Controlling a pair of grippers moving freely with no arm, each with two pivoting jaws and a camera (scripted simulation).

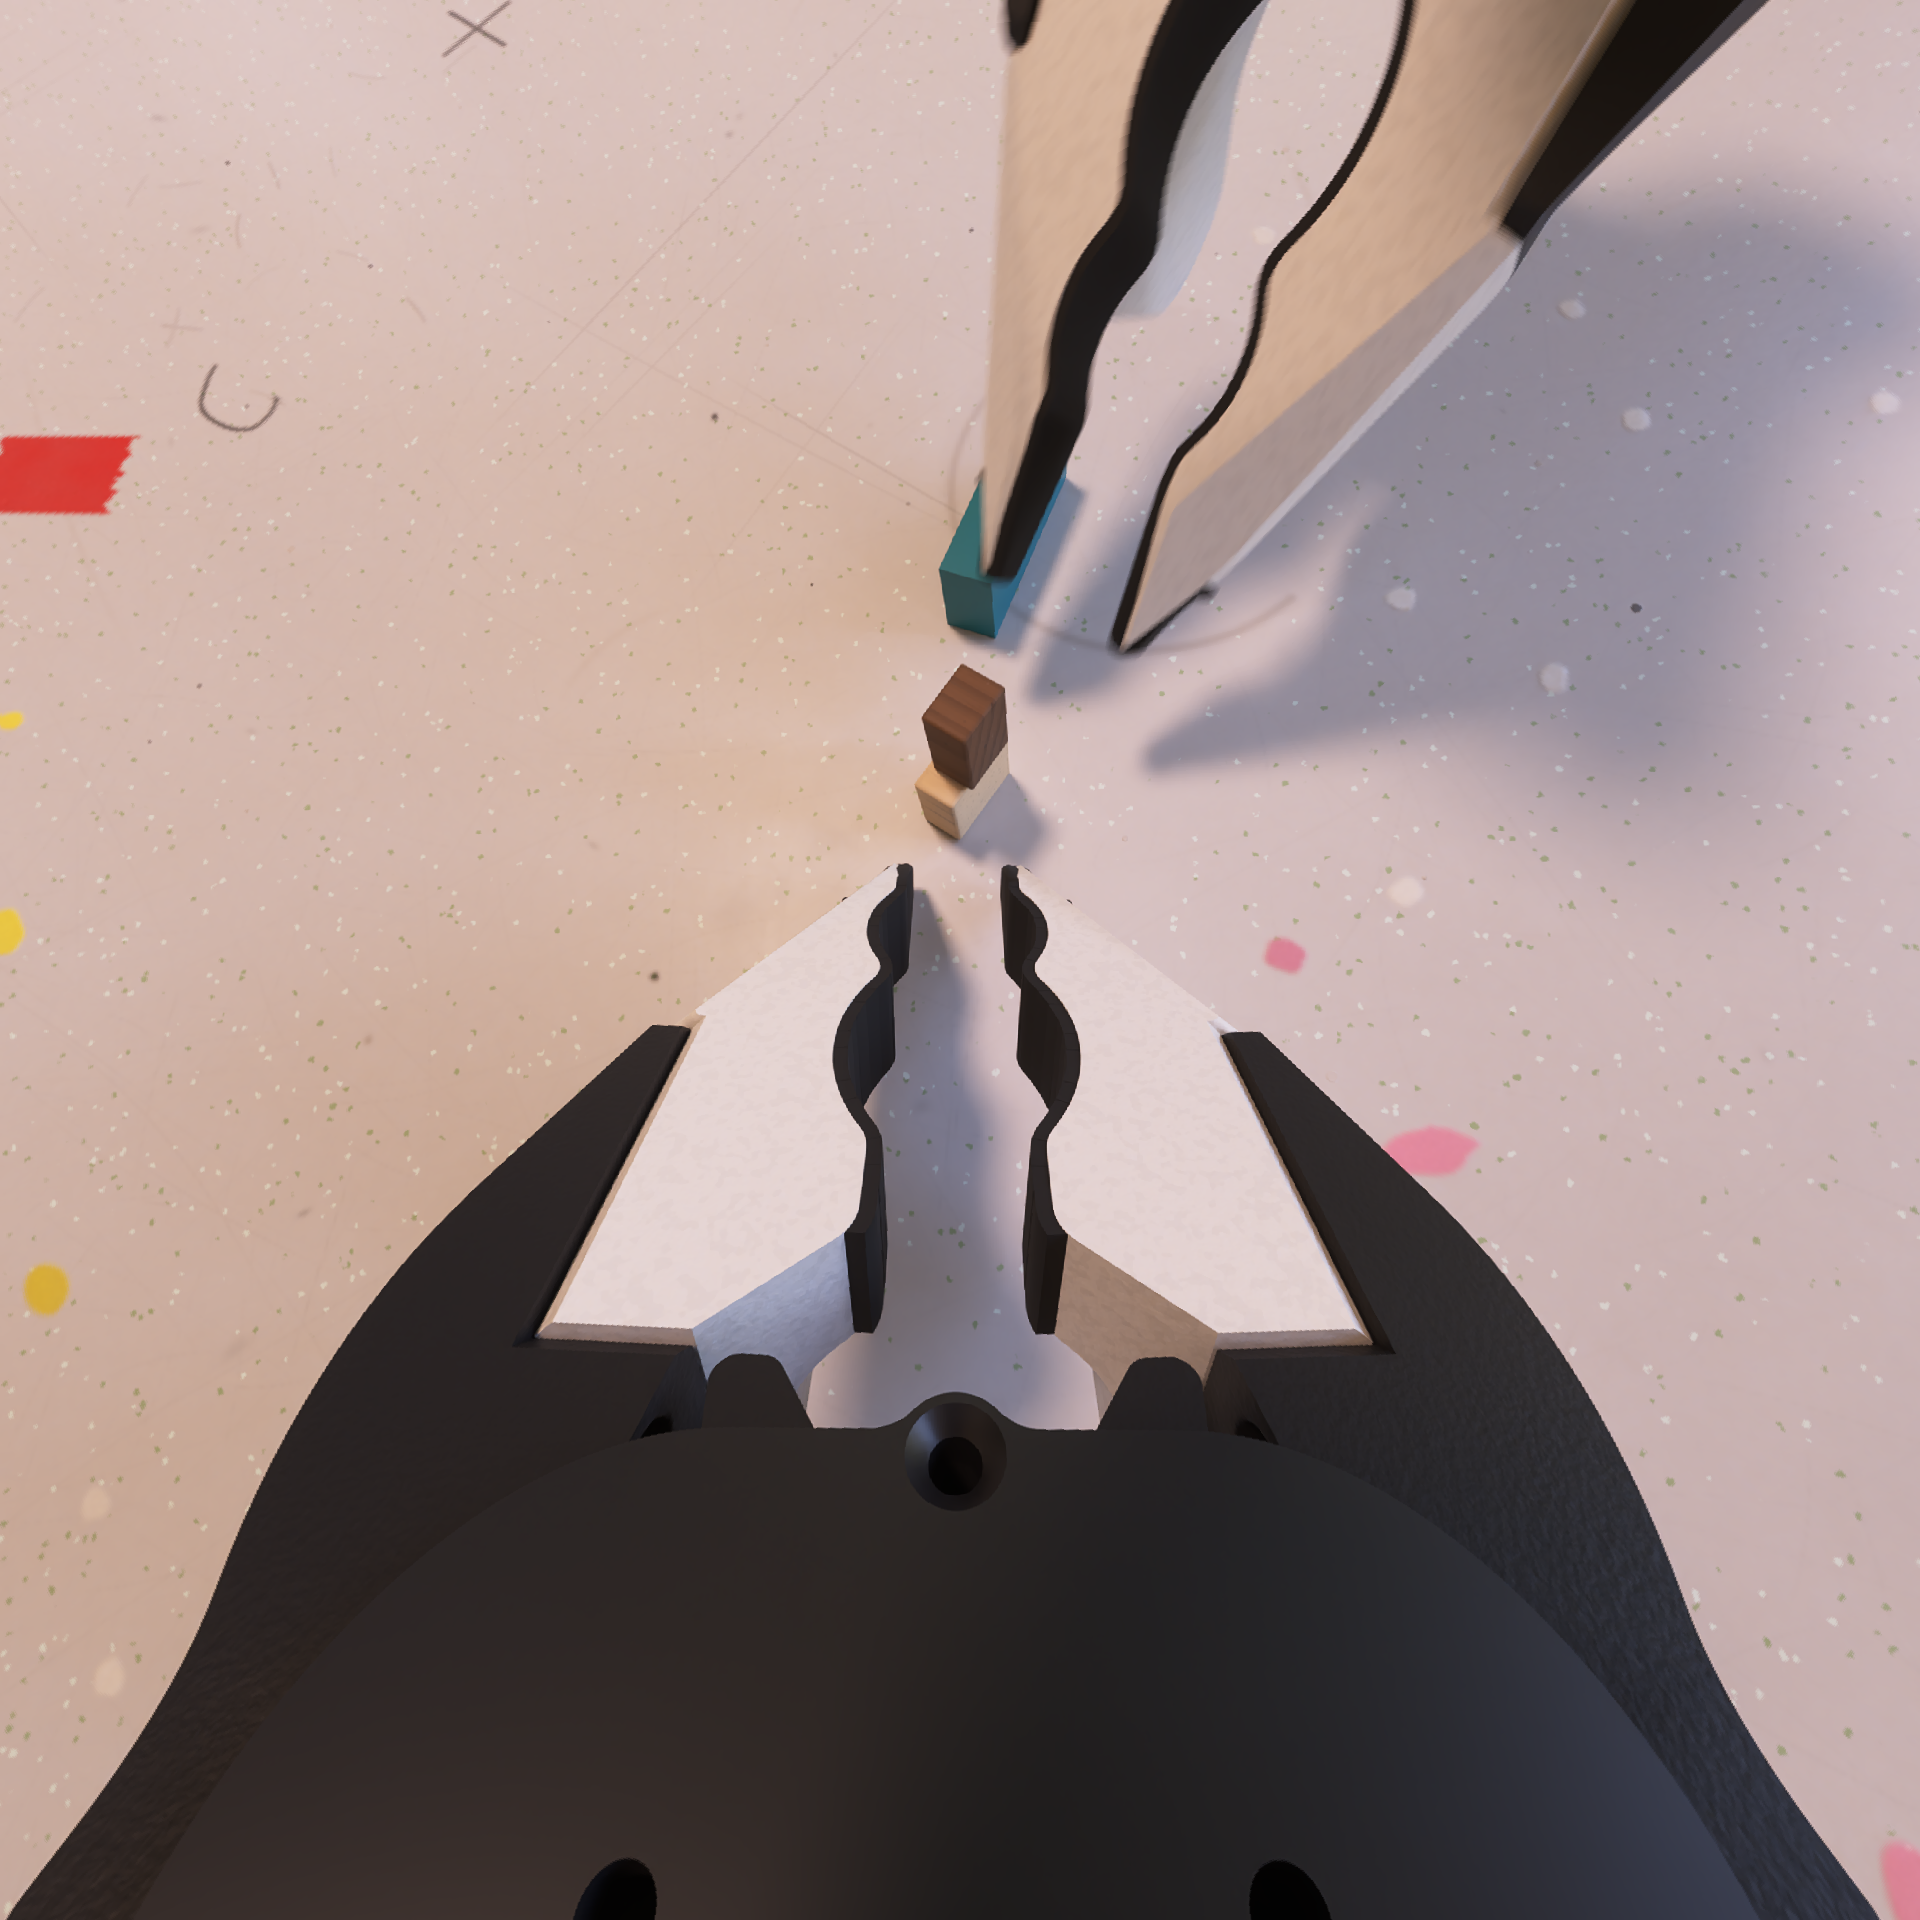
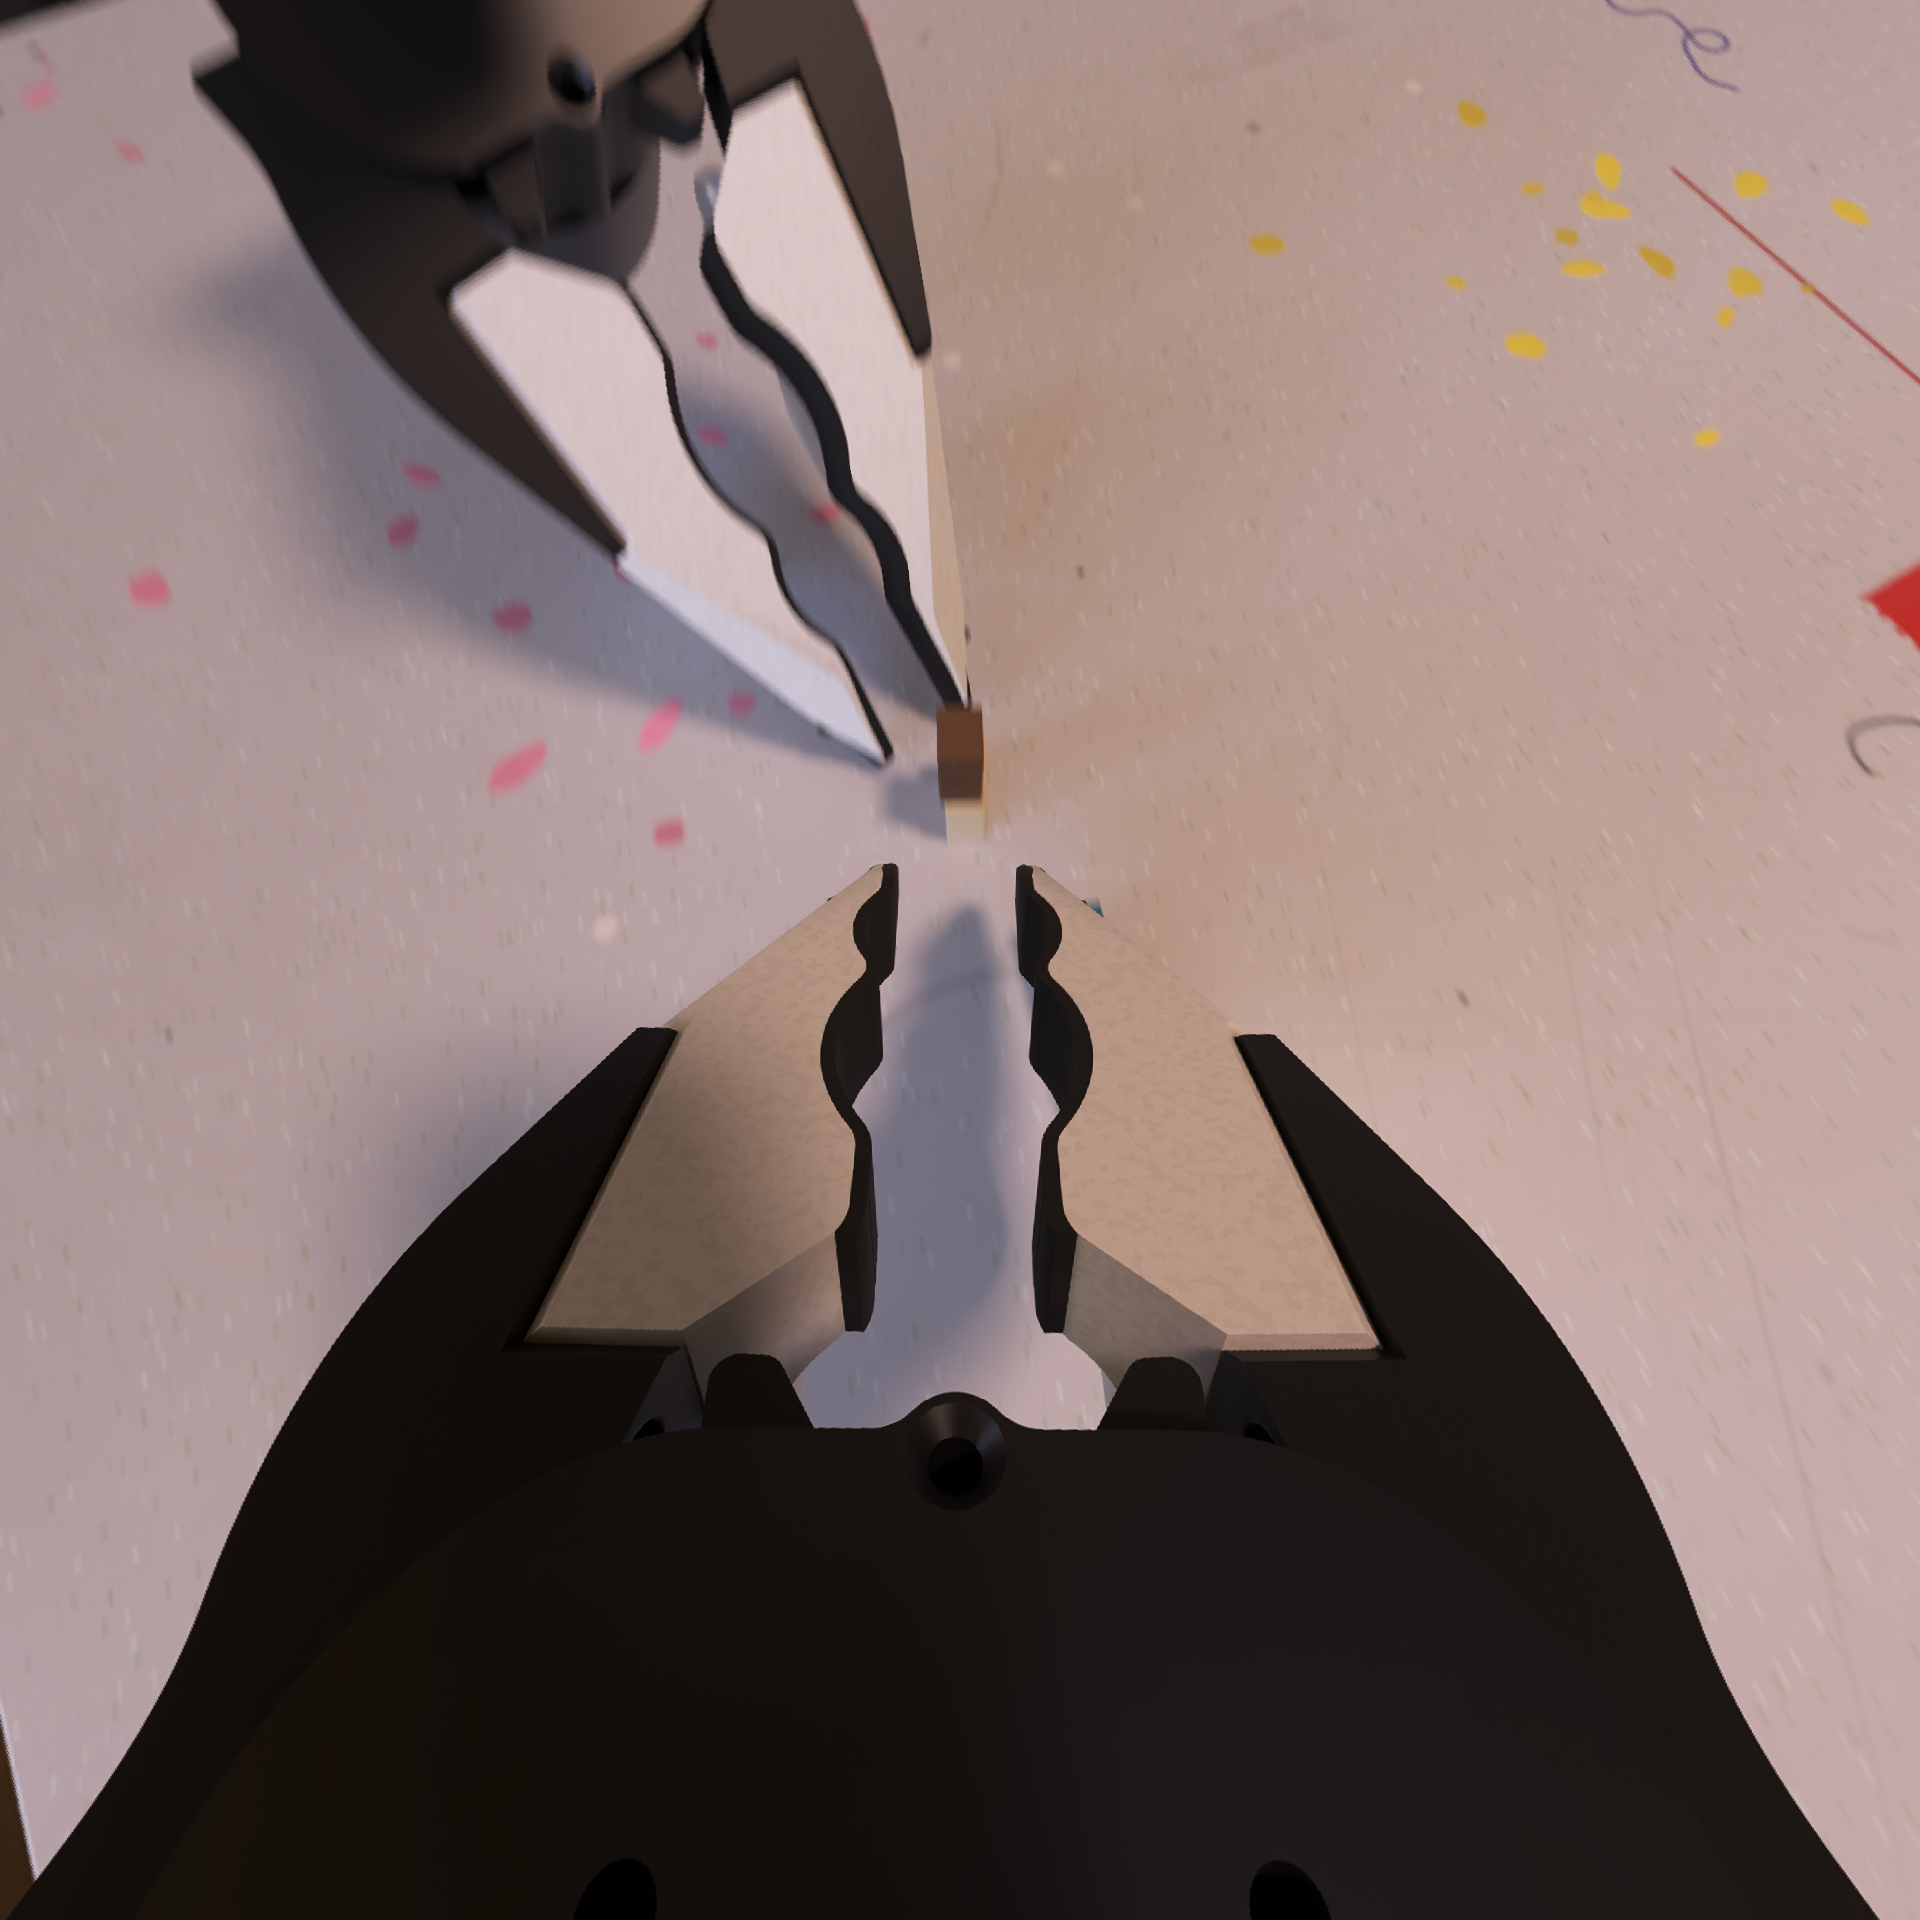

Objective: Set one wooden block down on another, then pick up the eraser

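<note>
A dark brown wooden block (image 1: 966,722) sits on a light wooden block (image 1: 961,802), slightly turned, on the pale table. My left gripper (image 1: 956,878) is open and empty, its tips just short of the stack. The teal eraser (image 1: 977,577) lies beyond the stack. My right gripper (image 1: 1065,603) is open, with one finger over the eraser and the other beside it on the table. In the right wrist view, my right gripper (image 2: 956,873) is open and empty. The eraser (image 2: 1093,906) shows only as a sliver outside its right finger. The stack (image 2: 958,769) and the left gripper (image 2: 923,722) lie ahead.
The pale speckled table (image 1: 520,727) carries a strip of red tape (image 1: 62,473) at the far left, pen marks (image 1: 239,400), and yellow (image 2: 1605,203) and pink (image 2: 516,766) paint spots. The two grippers face each other closely across the stack.
</note>
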